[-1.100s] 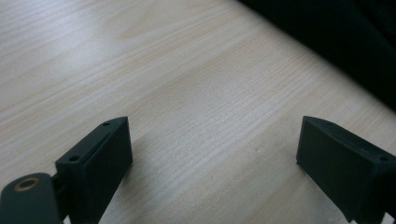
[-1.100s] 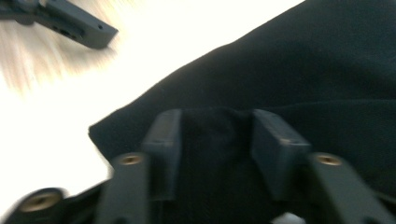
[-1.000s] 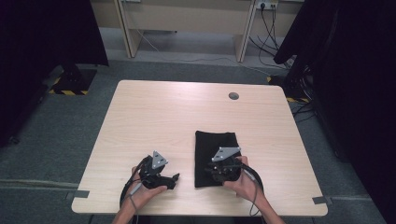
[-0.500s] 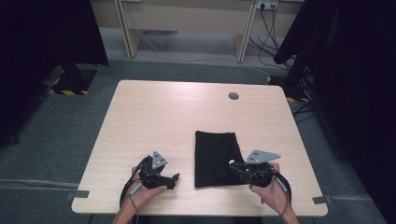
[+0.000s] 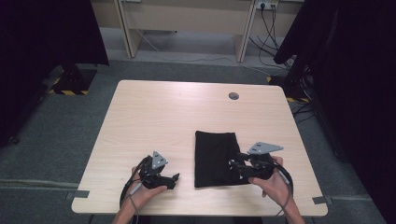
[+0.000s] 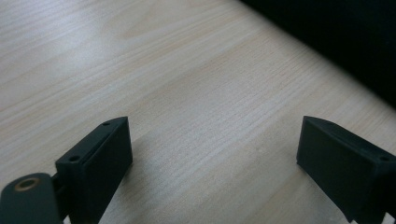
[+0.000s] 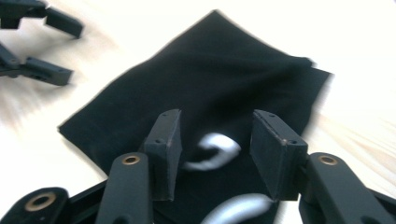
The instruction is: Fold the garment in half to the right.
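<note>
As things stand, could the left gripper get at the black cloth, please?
Probably yes: the left gripper is open beside the black cloth, with bare table between them; the right gripper is over the cloth's far side.

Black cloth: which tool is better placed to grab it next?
Right. The right tool is open at the black cloth's right edge; the left tool sits over bare table beside it.
</note>
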`<action>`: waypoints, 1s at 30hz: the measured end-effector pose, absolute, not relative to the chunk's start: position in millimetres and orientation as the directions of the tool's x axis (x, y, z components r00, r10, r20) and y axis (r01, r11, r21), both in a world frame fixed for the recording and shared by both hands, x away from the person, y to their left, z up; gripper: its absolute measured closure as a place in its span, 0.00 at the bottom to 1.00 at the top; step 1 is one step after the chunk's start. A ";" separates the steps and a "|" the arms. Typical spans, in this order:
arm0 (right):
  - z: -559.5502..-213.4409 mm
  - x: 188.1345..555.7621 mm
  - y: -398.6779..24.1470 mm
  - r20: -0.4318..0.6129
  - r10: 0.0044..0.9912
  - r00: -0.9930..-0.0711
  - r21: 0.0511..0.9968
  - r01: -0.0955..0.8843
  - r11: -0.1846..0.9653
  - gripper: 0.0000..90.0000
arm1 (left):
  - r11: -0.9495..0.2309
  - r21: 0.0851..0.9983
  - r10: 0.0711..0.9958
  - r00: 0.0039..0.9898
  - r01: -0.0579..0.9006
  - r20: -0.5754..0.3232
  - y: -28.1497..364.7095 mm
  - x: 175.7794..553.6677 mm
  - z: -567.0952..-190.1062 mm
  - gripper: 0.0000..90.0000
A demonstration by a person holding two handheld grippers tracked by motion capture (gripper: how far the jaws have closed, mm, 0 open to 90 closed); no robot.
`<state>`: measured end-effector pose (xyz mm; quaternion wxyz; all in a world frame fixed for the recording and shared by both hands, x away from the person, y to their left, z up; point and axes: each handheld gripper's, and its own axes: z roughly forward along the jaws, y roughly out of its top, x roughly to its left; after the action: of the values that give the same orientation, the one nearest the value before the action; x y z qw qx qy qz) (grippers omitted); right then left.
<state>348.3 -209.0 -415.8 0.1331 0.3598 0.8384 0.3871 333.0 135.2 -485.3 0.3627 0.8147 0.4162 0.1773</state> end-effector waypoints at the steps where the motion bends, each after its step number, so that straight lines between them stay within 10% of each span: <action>1: -417.3 350.1 -201.7 0.056 0.697 -0.715 0.737 0.500 0.454 0.59 | -0.390 0.739 0.807 0.591 0.550 -0.013 135.2 333.1 -485.3 0.10; 6: -438.3 367.8 -177.7 0.082 0.690 -0.719 0.672 0.551 0.495 0.59 | -0.390 0.739 0.807 0.591 0.550 -0.014 135.3 333.0 -485.3 0.10; 13: -440.4 368.3 -193.6 0.101 0.651 -0.752 0.700 0.519 0.490 0.98 | -0.389 0.739 0.807 0.591 0.550 -0.015 135.3 332.9 -485.3 0.10; 22: -421.5 354.3 -231.6 0.047 0.695 -0.717 0.738 0.494 0.460 1.00 | -0.389 0.739 0.807 0.591 0.550 -0.014 135.3 332.9 -485.3 0.10; 30: -434.1 360.1 -250.7 0.064 0.774 -0.630 0.704 0.578 0.413 0.68 | -0.390 0.739 0.807 0.590 0.550 -0.014 135.2 333.0 -485.3 0.10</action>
<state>360.1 -250.7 -434.1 0.1369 0.4076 0.8293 0.3569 333.0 135.2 -485.3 0.3630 0.8145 0.4164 0.1773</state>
